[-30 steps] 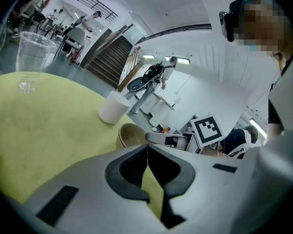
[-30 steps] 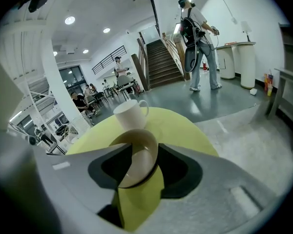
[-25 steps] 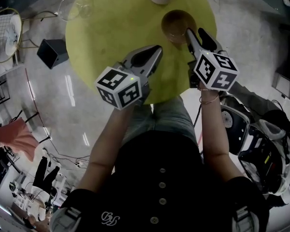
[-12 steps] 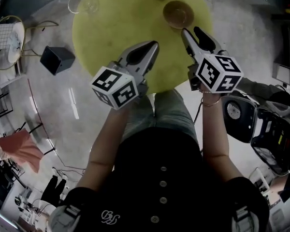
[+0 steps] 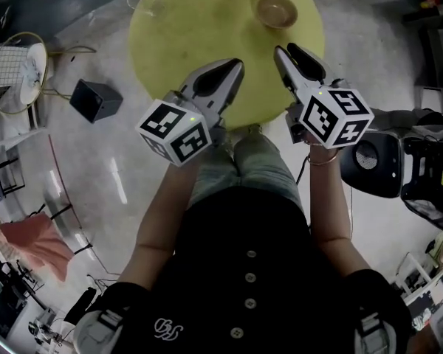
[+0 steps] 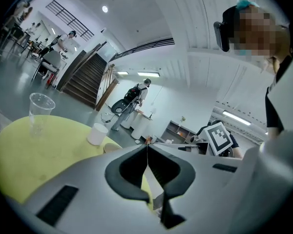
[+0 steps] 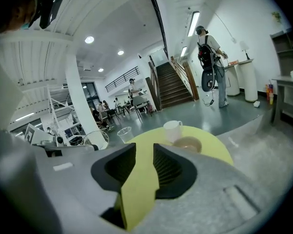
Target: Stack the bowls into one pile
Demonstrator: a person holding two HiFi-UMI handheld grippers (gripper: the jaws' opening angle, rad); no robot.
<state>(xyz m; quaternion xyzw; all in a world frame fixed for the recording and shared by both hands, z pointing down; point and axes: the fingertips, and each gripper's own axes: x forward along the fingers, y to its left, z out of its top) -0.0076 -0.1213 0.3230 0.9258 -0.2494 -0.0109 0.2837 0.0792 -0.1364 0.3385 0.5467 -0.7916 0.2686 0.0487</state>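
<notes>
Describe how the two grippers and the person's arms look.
Both the left gripper and right gripper are grey tapering shells with black pads, each carrying a white cube with black square markers. The person wears a black buttoned top and a bracelet on the right wrist.

The left gripper (image 5: 238,65) is held with its jaws pressed together, tips meeting and nothing gripped between them. The right gripper (image 5: 286,49) is held beside it, jaws apart; they have just been closing, and nothing is caught between them. Behind the jaws, the left forearm (image 5: 166,212) and right forearm (image 5: 328,205) are stretched forward, roughly parallel.
</notes>
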